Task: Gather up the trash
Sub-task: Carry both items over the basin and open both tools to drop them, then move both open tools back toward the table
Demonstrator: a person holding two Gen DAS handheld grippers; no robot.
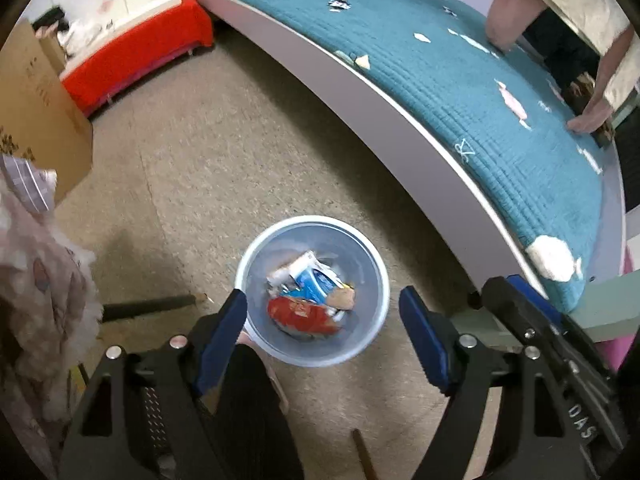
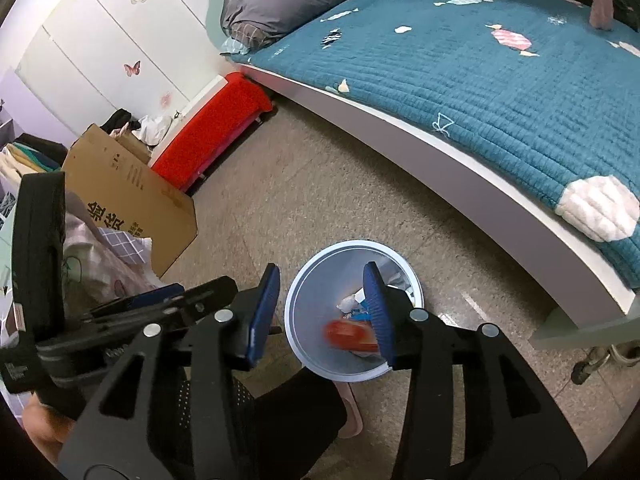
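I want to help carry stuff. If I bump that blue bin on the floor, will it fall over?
Probably easily. The blue bin looks like thin plastic, holding only a few wrappers, so it is likely light. It seems to narrow toward the bottom, so a push near the rim might tip it.

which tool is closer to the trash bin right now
Hard to separate, perhaps the left. The left tool hangs open directly above the trash bin, the wrappers showing between its fingers. The right tool is also above it, offset toward one rim, open and empty.
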